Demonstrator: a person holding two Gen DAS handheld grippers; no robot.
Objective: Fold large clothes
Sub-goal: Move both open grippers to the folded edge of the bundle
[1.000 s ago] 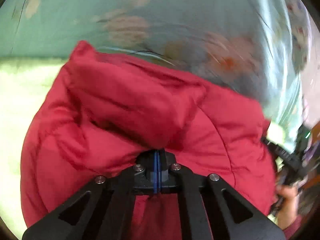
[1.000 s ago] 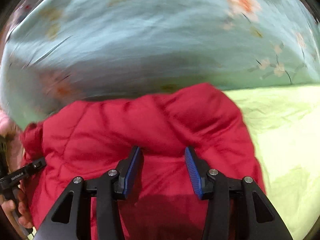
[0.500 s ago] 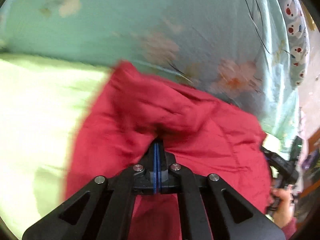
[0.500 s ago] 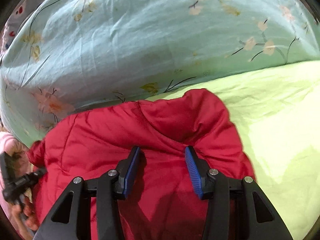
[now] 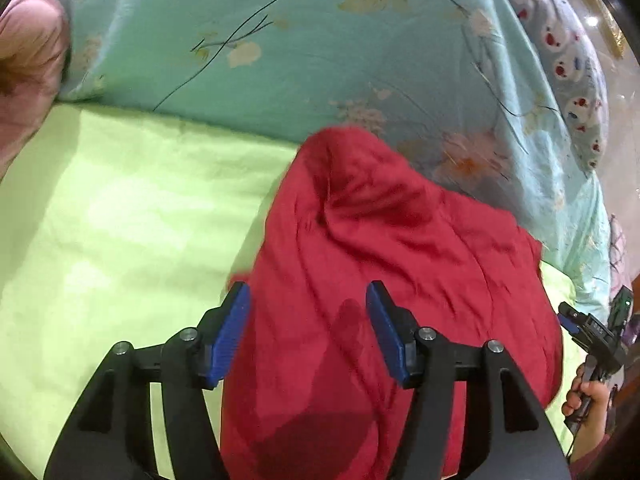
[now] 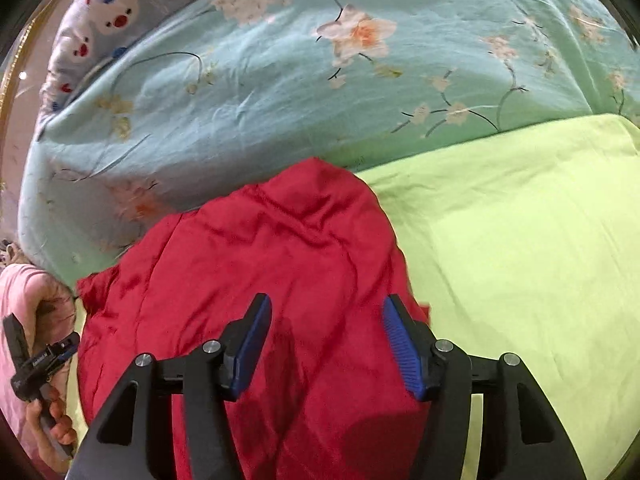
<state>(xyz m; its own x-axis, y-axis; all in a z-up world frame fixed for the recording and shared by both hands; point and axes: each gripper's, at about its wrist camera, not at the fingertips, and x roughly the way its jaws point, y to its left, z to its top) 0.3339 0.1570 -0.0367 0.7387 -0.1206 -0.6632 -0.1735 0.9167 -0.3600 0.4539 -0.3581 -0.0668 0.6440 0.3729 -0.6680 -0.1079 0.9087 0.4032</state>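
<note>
Letting go: we have just been spreading both sets of fingers, nothing pinched between them.
Left gripper (image 5: pixel 307 330): released above the puffy red quilted jacket (image 5: pixel 384 280).
Right gripper (image 6: pixel 326 344): likewise released above the jacket, so the fold settles on the lime-green bed sheet (image 6: pixel 520 240).

Bright overhead light, slight motion blur, fisheye-bent edges, dark corners

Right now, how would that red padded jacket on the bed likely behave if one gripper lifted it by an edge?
The red jacket lies in soft bunched folds, so it would probably drape and sag, not hold shape. Its quilted puffiness suggests it is light for its bulk. The sheen hints the fabric may slip between the fingers.
</note>
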